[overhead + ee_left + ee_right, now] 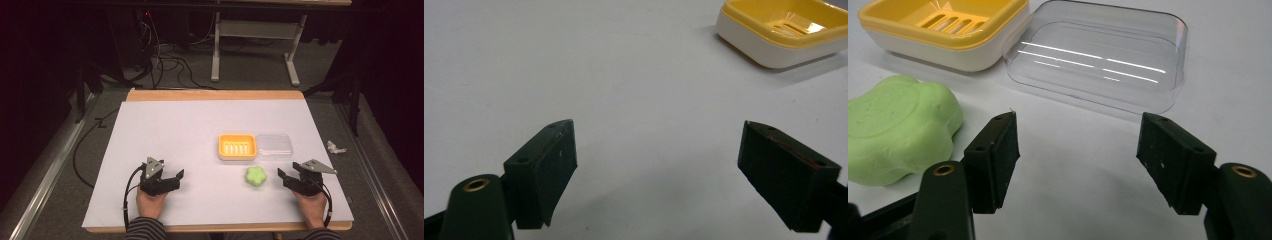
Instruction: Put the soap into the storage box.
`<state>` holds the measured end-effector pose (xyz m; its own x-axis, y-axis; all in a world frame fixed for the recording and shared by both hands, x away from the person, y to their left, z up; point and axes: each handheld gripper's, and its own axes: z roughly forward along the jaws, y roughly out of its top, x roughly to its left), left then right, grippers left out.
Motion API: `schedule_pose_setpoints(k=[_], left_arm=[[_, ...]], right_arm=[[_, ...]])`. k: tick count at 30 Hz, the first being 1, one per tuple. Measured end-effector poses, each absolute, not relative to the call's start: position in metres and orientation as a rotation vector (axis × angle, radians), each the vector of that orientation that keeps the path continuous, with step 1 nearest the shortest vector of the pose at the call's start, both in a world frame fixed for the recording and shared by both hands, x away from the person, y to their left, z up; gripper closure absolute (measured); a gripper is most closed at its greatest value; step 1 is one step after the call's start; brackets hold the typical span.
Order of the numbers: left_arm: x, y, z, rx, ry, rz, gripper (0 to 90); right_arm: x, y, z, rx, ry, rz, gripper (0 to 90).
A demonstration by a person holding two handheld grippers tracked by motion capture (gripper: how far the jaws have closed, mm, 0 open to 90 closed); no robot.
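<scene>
A yellow soap dish point(237, 146) with a slotted insert and white base sits right of the table's middle; its edge shows at top right in the left gripper view point(786, 30) and at top left in the right gripper view point(943, 30). A clear plastic lid point(273, 145) lies flat against its right side point(1098, 55). A green flower-shaped soap point(255, 176) lies in front of the dish point(895, 127). My left gripper point(178, 177) rests open near the front left, nothing between its jaws point(656, 170). My right gripper point(282, 177) is open just right of the soap point(1078, 155).
A white sheet point(165, 135) covers the wooden table point(215, 95). Cables point(165, 60) and a white desk frame point(255, 45) stand on the floor beyond. A crumpled white scrap point(335, 147) lies on the floor at the right.
</scene>
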<state>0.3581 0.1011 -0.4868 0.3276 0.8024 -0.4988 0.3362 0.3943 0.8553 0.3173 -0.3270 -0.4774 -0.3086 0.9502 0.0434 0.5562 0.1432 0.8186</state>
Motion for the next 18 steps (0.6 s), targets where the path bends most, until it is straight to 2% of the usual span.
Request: schedule_pose_setpoints(k=[18], left_arm=[[0.3580, 0.1010, -0.4866, 1.182, 1.259, 0.420, 16.3]], right_arm=[[0.3173, -0.3318, -0.4774, 1.453, 1.915, 1.097, 34.0]])
